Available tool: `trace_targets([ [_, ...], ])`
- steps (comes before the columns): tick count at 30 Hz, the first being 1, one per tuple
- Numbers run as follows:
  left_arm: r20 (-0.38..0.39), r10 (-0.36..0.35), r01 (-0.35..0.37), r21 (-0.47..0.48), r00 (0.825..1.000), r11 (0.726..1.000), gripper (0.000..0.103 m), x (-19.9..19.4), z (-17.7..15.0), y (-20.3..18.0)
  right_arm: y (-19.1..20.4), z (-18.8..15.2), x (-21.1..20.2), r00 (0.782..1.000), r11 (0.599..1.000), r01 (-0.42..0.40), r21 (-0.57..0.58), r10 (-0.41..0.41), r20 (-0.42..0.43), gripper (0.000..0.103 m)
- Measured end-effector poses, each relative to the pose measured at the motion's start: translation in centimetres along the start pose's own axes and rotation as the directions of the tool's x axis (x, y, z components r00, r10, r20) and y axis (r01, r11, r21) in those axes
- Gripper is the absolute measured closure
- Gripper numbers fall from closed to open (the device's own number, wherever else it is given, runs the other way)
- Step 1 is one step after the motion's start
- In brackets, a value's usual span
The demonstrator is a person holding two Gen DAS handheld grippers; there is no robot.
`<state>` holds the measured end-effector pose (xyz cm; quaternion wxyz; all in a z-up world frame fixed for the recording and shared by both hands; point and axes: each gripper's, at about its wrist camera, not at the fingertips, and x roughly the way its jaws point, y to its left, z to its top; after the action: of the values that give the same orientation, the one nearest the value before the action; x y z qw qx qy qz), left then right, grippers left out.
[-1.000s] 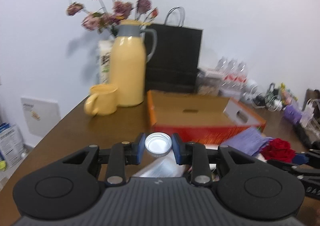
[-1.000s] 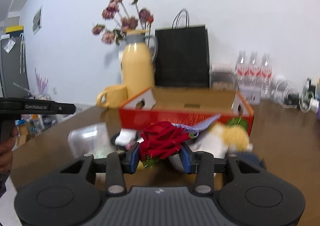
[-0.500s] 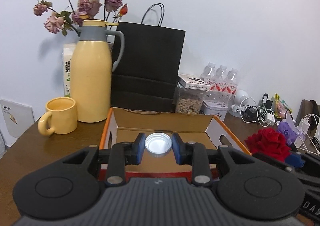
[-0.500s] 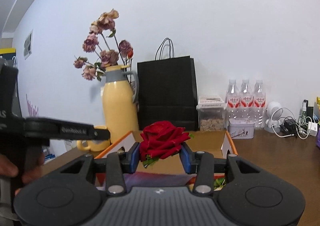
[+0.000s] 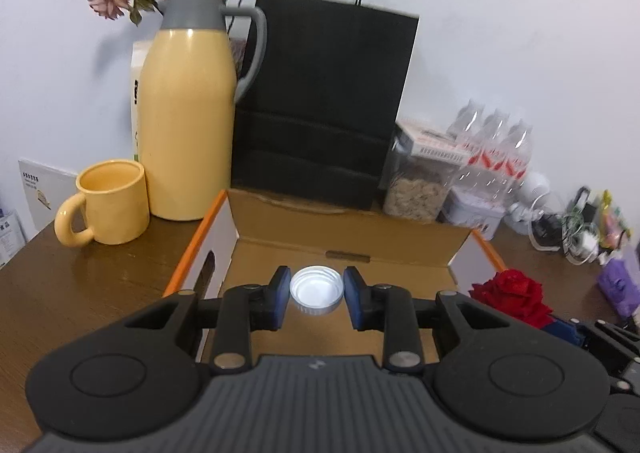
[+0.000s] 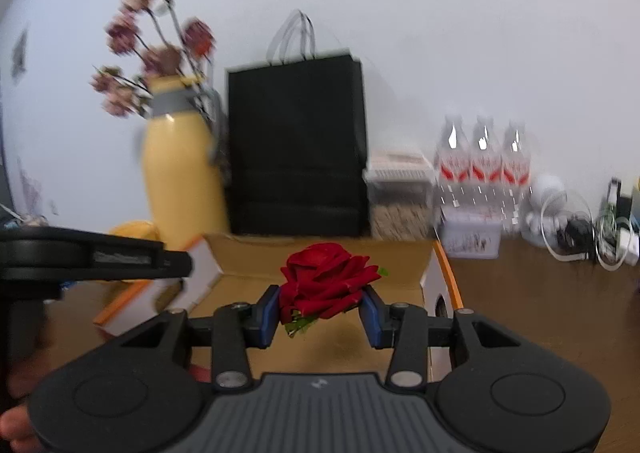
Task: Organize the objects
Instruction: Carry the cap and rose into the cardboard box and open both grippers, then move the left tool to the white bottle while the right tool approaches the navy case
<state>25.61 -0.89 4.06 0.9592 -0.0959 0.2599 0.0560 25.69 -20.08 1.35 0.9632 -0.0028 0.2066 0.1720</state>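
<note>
1. Blurred throughout in the right wrist view: dried flowers, water bottles and cables at the right edge hard to make out.
2. Cut off at the top of the left wrist view: blooms above the yellow thermos jug. Half hidden behind the jug: a printed carton, wording unreadable.
3. Mostly hidden in the right wrist view behind the left gripper's black body: the yellow mug. At the lower left edge, only a sliver of a hand.
4. Left gripper: clamped on a white screw cap, open side up, ribbed rim visible, held over the open cardboard box with orange edges.
5. Right gripper: clamped on a red rose head, full layered petals, a scrap of green beneath, held above the same box, near its front edge.
6. Behind the box: a black paper bag, upright against the wall.
7. Beside the bag: a clear jar of grain, contents soft with blur.
</note>
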Motion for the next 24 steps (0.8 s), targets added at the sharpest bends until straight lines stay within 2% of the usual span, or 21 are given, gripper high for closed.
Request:
trace_targets([
  [4,-0.024,0.012,-0.012,0.025,1.0,1.0,0.073,1.3,-0.7,-0.3,-1.1,-1.2,2.5,0.997,0.999,0.029,0.02,-0.027,-0.072,0.062],
  [9,-0.034,0.02,-0.019,0.037,0.999,0.999,0.071,1.8,-0.9,-0.4,-1.3,-1.6,2.9,0.996,0.999,0.032,0.02,-0.03,-0.082,0.062],
  [11,-0.033,0.029,-0.028,0.032,0.999,0.999,0.053,1.9,-0.9,-0.4,-1.1,-1.7,3.0,0.995,0.999,0.037,0.012,-0.036,-0.094,0.058],
  [13,-0.017,0.044,-0.044,0.027,0.999,0.999,0.0,1.7,-0.9,-0.4,-1.0,-1.8,3.0,0.994,0.998,0.057,0.003,-0.056,-0.097,0.038],
  [14,0.001,0.058,-0.058,0.027,0.998,0.998,0.0,1.5,-0.8,-0.4,-0.9,-1.8,3.0,0.993,0.998,0.07,0.0,-0.07,-0.095,0.013],
  [15,0.015,0.069,-0.07,0.03,0.997,0.997,0.0,1.4,-0.8,-0.5,-0.8,-1.8,2.9,0.993,0.997,0.082,-0.003,-0.082,-0.087,0.0],
  [24,-0.006,0.078,-0.078,0.041,0.997,0.996,0.0,1.5,-0.9,-0.8,-1.1,-1.6,2.5,0.99,0.993,0.117,0.008,-0.116,-0.075,0.0],
])
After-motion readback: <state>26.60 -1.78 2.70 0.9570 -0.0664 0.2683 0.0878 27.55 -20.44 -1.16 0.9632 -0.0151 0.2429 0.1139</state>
